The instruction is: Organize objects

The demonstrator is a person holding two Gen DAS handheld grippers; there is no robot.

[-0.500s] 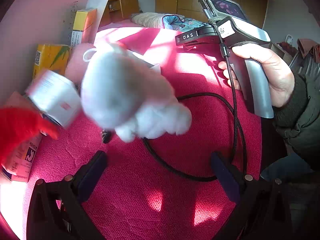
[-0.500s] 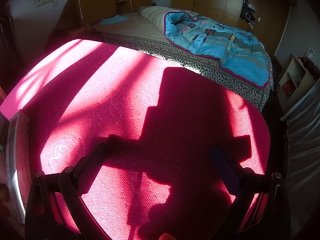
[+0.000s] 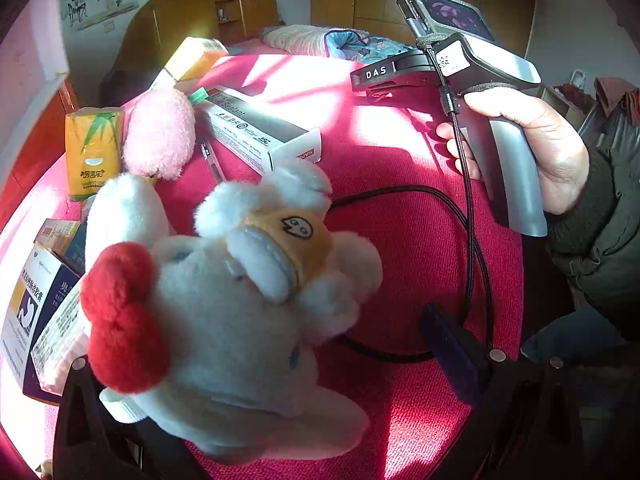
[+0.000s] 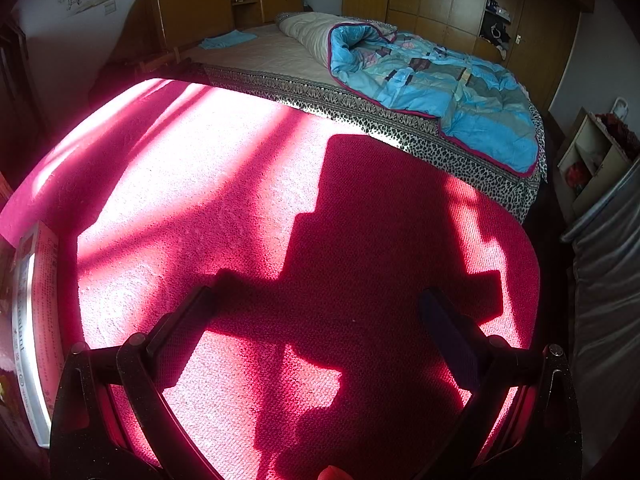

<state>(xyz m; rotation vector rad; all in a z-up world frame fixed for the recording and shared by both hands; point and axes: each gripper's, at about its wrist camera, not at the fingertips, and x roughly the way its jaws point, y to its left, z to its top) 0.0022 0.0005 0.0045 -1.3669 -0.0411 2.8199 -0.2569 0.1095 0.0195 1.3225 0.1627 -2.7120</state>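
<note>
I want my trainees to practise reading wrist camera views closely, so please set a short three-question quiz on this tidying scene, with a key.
1. True or false: the right gripper is clamped on a box.
2. Pick one: the bow on the white plush toy is A green, B red, C blue.
3. Fill in: the fluffy ball beside the yellow tissue pack is ___.

Key
1. False: its fingers stand apart over the red cloth, with nothing between them.
2. B.
3. Pink.
</note>
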